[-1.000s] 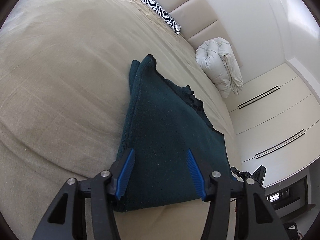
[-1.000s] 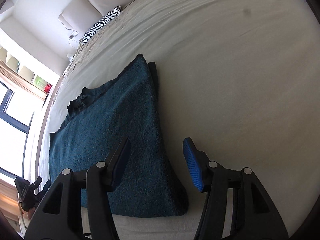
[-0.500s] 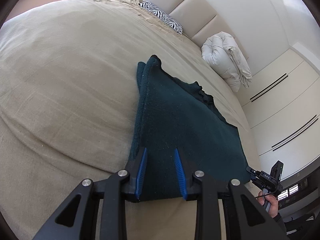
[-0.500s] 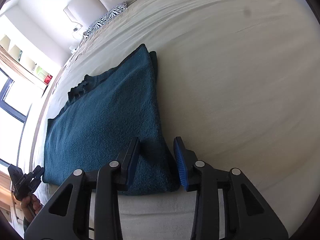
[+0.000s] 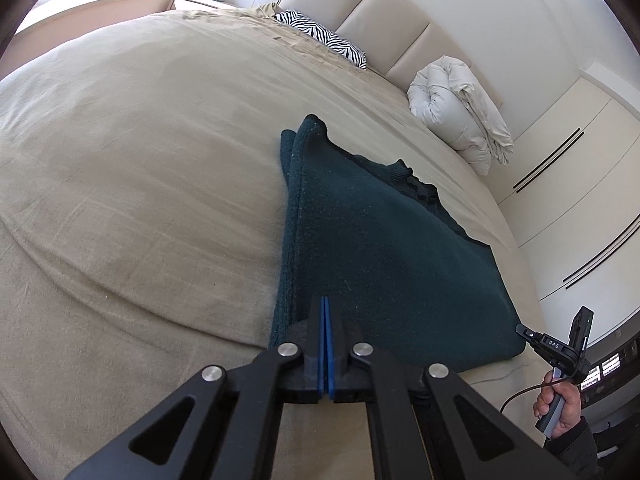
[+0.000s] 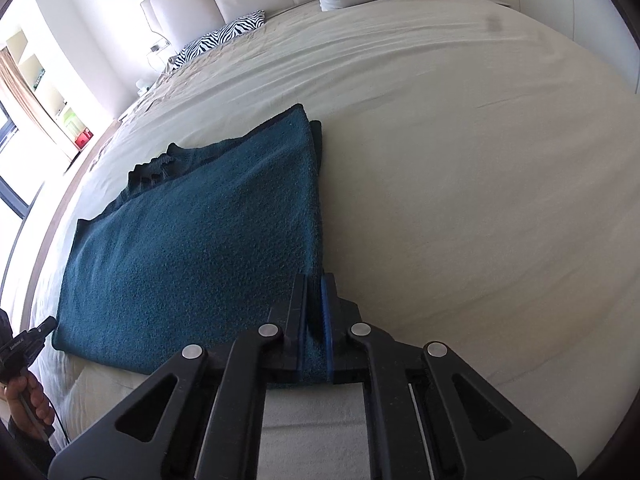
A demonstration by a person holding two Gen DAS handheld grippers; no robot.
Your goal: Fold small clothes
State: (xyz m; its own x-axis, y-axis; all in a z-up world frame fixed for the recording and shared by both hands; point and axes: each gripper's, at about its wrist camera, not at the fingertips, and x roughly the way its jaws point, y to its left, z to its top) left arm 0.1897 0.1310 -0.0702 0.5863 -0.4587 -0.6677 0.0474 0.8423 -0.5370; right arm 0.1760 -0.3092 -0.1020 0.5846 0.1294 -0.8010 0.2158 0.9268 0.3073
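Lying folded on the beige bedspread [image 5: 132, 184], the dark teal sweater [image 5: 384, 248] fills the middle of the left wrist view, its near hem running along the foot of the bed and its ribbed collar end pointing toward the headboard. The left gripper [image 5: 325, 320] sits at the near left corner of that hem. Its jaws have just been closing and now stand together, the blue pads meeting with barely a line between them; the pads lie over the sweater's edge, but whether any cloth is caught between them cannot be told from here. Beyond the sweater are a zebra-print pillow [image 5: 324, 40], a rolled white duvet [image 5: 460, 108] and the padded headboard [image 5: 384, 8]. At the lower right edge a hand [image 5: 560, 404] holds the other gripper's handle near the sweater's far near corner.

In the right wrist view the sweater [image 6: 200, 232] spreads to the left of the right gripper [image 6: 314, 312], with its folded right edge running straight down into the jaws. Those jaws have just been closing too, and they now pinch the near right corner of the sweater: a strip of teal cloth shows between the black finger and the blue pad. The bedspread [image 6: 480, 184] lies bare to the right. The zebra-print pillow [image 6: 224, 36] rests by the headboard, and a hand [image 6: 28, 396] with the other gripper shows at the left edge.
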